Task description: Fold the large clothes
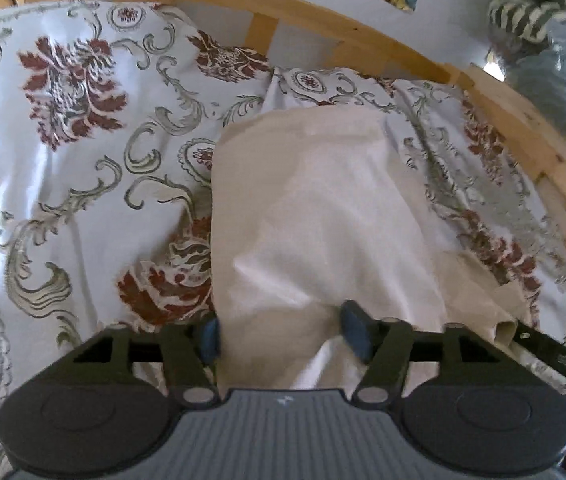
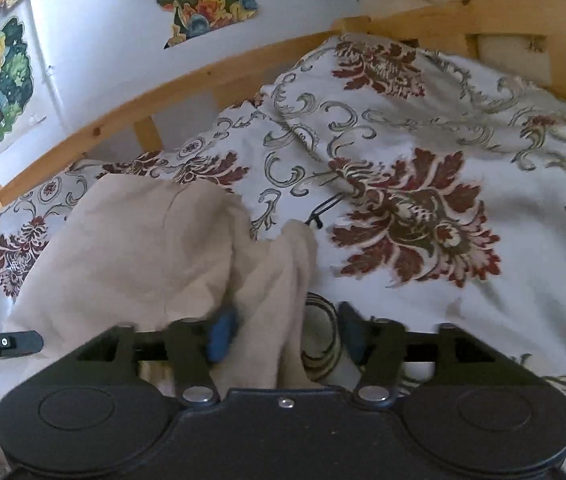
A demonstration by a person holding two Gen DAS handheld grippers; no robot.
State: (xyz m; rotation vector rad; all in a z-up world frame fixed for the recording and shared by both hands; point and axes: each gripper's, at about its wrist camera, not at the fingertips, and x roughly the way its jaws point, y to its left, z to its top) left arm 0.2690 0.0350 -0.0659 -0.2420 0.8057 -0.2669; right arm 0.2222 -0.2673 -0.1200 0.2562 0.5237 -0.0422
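While angled down over bedspread (image 1: 83, 152), L gripper (image 1: 281, 334) & R gripper (image 2: 283, 332) fingers spread, beige garment (image 1: 315, 208) between, unpinched

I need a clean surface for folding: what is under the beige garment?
The beige garment lies on a floral bedspread, which shows all around it. The part beneath is covered.

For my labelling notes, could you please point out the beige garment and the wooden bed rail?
beige garment (image 1: 323, 216), left wrist view, middle of its flat folded part.
wooden bed rail (image 2: 95, 130), right wrist view, top rail's face.
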